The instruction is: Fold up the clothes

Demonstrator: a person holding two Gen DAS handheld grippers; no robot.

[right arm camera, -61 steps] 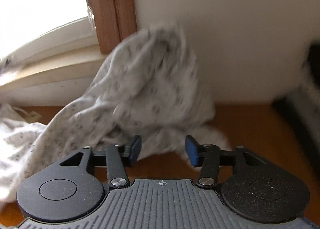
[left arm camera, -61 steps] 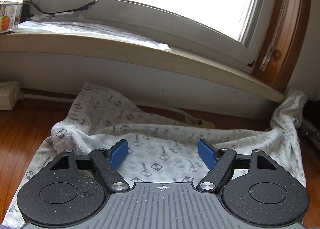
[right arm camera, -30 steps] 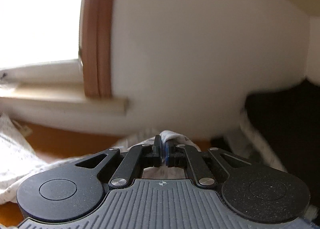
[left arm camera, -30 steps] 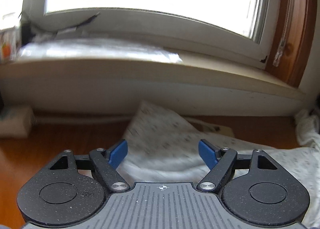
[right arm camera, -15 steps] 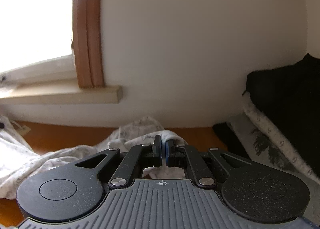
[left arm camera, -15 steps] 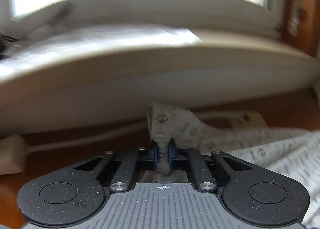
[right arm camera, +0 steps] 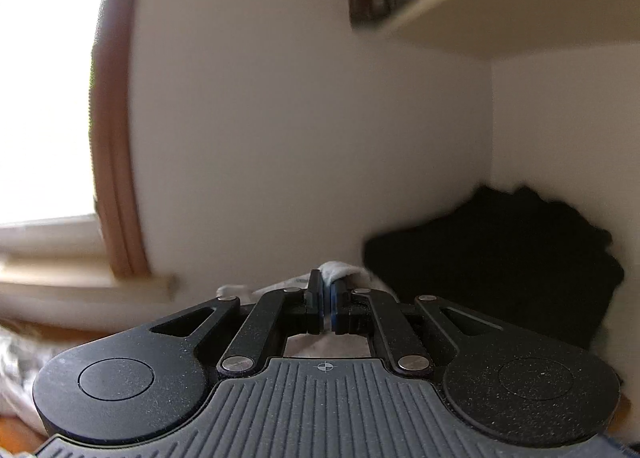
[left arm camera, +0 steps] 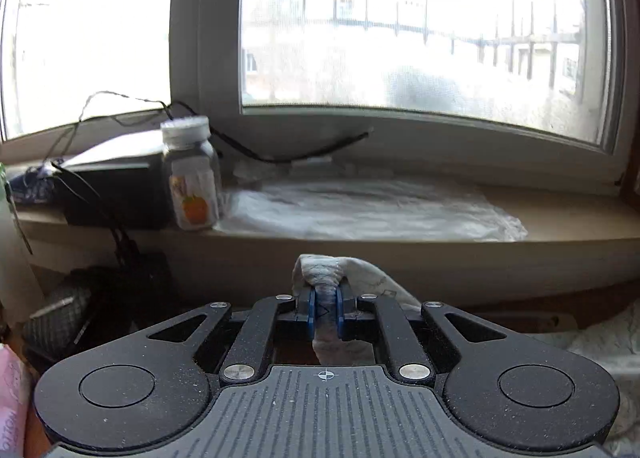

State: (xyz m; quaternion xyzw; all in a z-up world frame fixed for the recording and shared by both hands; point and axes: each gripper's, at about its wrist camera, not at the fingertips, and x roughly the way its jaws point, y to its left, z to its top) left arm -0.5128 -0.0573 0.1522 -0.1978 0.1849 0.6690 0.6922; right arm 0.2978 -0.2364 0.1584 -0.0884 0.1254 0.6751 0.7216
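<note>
Left gripper (left arm camera: 325, 310): jaws pinch a bunched corner of the cloth (left arm camera: 326, 276), raised in front of the sill (left arm camera: 568, 217); jar (left arm camera: 191, 173) stands on the sill at left. Right gripper (right arm camera: 325, 304): jaws pressed together on another cloth edge (right arm camera: 336, 269), before the black pile (right arm camera: 500, 270).

Left tongs (left arm camera: 325, 312) and right tongs (right arm camera: 326, 308) clamped tight
</note>
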